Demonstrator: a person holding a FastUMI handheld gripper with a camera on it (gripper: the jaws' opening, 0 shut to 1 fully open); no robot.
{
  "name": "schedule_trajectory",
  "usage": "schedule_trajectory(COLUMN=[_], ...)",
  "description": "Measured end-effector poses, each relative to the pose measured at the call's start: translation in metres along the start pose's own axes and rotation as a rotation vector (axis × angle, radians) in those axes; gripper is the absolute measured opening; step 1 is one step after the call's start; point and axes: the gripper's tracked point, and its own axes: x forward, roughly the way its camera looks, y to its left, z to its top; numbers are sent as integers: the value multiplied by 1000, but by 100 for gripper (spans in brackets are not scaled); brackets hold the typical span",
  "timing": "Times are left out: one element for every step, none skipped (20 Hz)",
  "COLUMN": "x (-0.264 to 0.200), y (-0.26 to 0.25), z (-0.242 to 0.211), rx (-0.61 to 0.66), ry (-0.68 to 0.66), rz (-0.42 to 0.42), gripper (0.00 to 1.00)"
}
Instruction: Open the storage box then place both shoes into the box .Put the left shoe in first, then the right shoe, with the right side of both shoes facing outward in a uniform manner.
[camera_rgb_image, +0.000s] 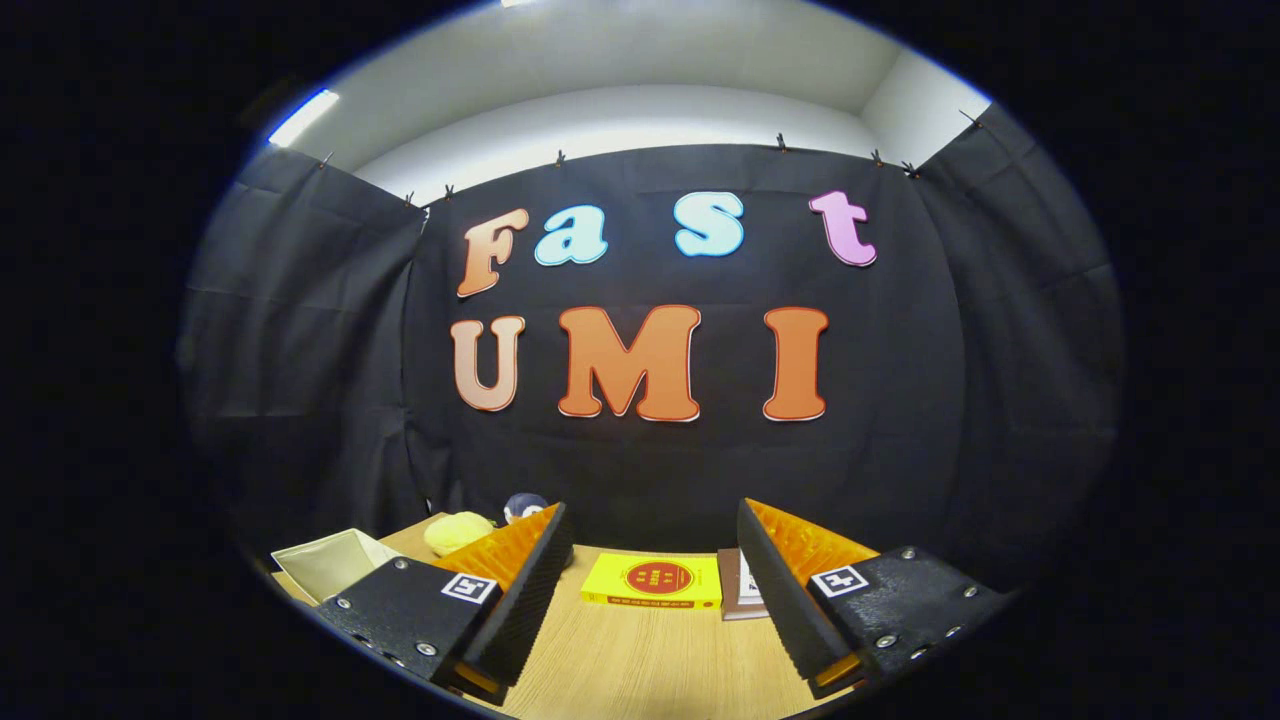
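Observation:
My gripper (655, 530) is open, its two fingers wide apart with nothing between them, raised above a wooden table (640, 660) and looking level at the booth's back wall. A pale open-topped box (330, 562) sits at the table's left edge, just left of my left finger. I cannot make out any shoes.
A yellow book (655, 581) lies flat beyond the fingers, near the back wall. A brownish book (738, 585) lies right of it, partly hidden by my right finger. A yellow soft toy (457, 531) and a dark round object (524, 506) sit at the back left.

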Motion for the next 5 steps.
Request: schedule_trajectory(x=[-2,-2,-3,-3,-5], y=[0,-2,-3,-3,-4], z=[0,2,4,7,10], rx=[0,-5,-12,-20,-25], ry=[-6,-13,-24,-35,-46], rz=[1,2,-1,1,2], gripper=[98,98,98,98,98])
